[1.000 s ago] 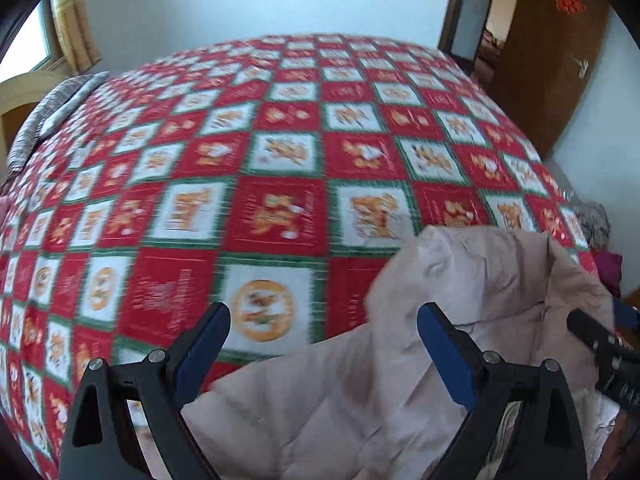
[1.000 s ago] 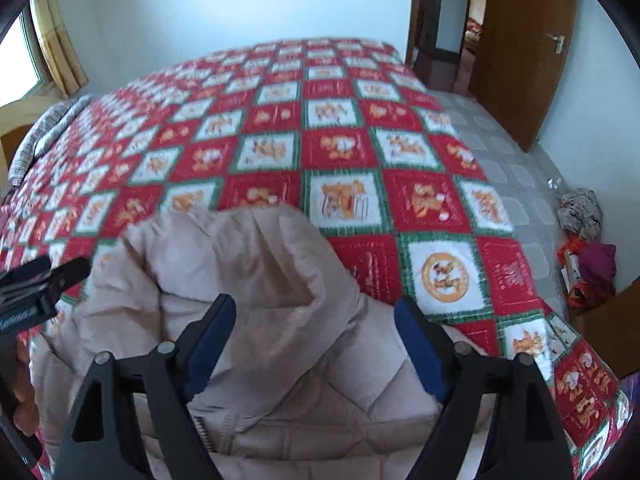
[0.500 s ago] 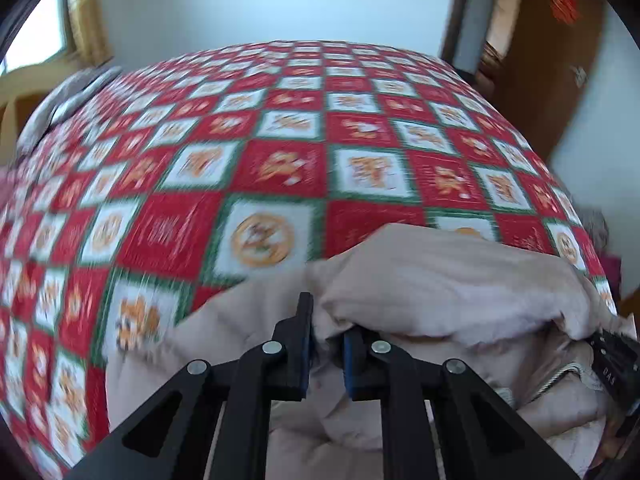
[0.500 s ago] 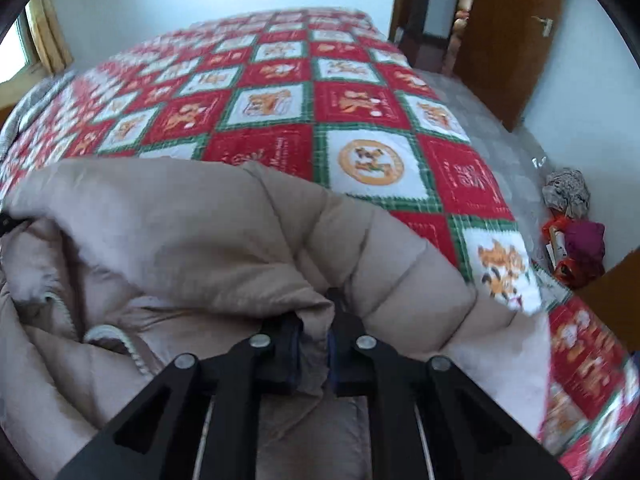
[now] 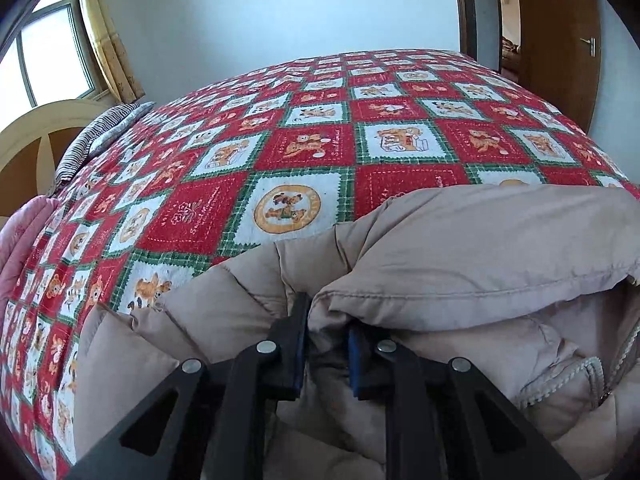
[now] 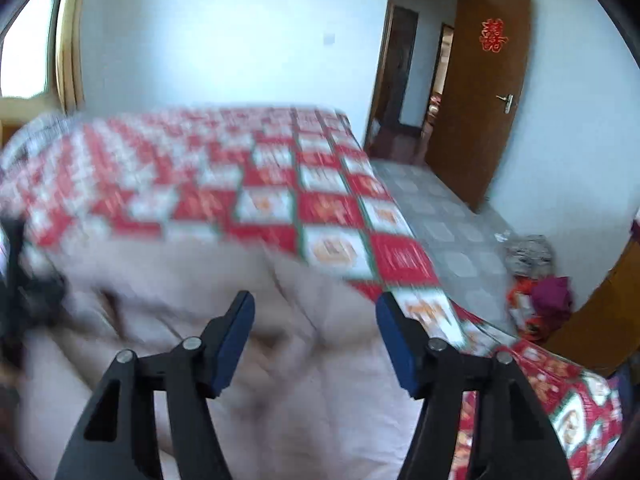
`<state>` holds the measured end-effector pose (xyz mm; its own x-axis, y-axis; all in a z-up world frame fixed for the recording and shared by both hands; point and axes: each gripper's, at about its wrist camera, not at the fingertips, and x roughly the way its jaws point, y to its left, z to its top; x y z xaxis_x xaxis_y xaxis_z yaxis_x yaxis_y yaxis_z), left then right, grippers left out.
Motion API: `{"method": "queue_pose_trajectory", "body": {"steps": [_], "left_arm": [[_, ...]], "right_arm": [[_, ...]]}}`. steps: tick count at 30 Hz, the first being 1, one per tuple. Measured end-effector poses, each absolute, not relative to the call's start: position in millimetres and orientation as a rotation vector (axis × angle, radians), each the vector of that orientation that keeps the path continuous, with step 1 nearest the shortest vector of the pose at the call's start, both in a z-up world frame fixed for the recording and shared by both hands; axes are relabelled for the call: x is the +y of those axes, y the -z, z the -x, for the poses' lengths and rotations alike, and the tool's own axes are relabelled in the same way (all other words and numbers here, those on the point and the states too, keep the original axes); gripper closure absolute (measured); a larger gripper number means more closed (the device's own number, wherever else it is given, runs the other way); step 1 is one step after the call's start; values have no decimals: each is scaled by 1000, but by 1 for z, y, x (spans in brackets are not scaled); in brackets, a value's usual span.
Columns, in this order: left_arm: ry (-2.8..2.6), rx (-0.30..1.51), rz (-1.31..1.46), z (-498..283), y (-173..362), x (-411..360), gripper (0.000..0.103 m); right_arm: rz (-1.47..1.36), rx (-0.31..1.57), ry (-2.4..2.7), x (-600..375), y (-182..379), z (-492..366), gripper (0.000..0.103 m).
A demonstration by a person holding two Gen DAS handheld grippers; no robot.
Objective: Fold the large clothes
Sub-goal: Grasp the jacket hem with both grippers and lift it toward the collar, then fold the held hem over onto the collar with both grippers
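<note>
A beige quilted jacket [image 5: 480, 248] lies bunched at the near edge of a bed with a red, white and green patchwork cover [image 5: 304, 148]. My left gripper [image 5: 326, 332] is shut on a fold of the jacket near its hem. In the right wrist view, which is blurred, the jacket [image 6: 224, 292] lies below my right gripper [image 6: 316, 336], which is open and empty above it. A dark shape at the left edge of that view [image 6: 16, 280] looks like the left gripper.
A striped pillow [image 5: 100, 136] and a pink cloth [image 5: 20, 236] lie at the bed's left side by a wooden headboard [image 5: 36, 136]. A brown door [image 6: 480, 92] stands open at the right. Clothes [image 6: 536, 276] lie piled on the tiled floor beside the bed.
My right gripper has let go of the jacket, opened and lifted away. My left gripper stays shut on the jacket fold and has drawn it a little nearer.
</note>
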<state>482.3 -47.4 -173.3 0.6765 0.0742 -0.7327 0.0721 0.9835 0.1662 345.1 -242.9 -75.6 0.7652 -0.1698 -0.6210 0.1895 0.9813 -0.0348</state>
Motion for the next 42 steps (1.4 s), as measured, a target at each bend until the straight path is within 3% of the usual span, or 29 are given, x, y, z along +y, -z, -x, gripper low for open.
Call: {"method": "queue_pose_trajectory", "body": {"steps": [5,10,15,21,24,26,27,33,42], "left_arm": [[-10,823,-203,-480,175,-52,85],[-1,819,-203,-480,174,-52,85],[62,822,-147,-471,166,-44,85],[265,795,3,-435,121,-18,82],[315,757,-10,-441,95,-43,68],[317,724,-24,-453,83,-69,42],[309,713,-17,-462,82,-82,38],[207,883,-35,-507,150,-116,37],[145,824,-152,-497,169,-132,38]], "right_arm": [[-236,799,178,-237,96,-418,58],[-291,964,218,-246,182,-422,58],[-20,923,256,-218,186,-421,57],[-63,897,228,-227,186,-418,56],[-52,893,234,-220,185,-416,56],[-49,889,235,-218,186,-416,56],[-50,887,234,-218,185,-416,56],[-85,874,214,-223,185,-413,56],[-88,871,211,-223,184,-413,55]]}}
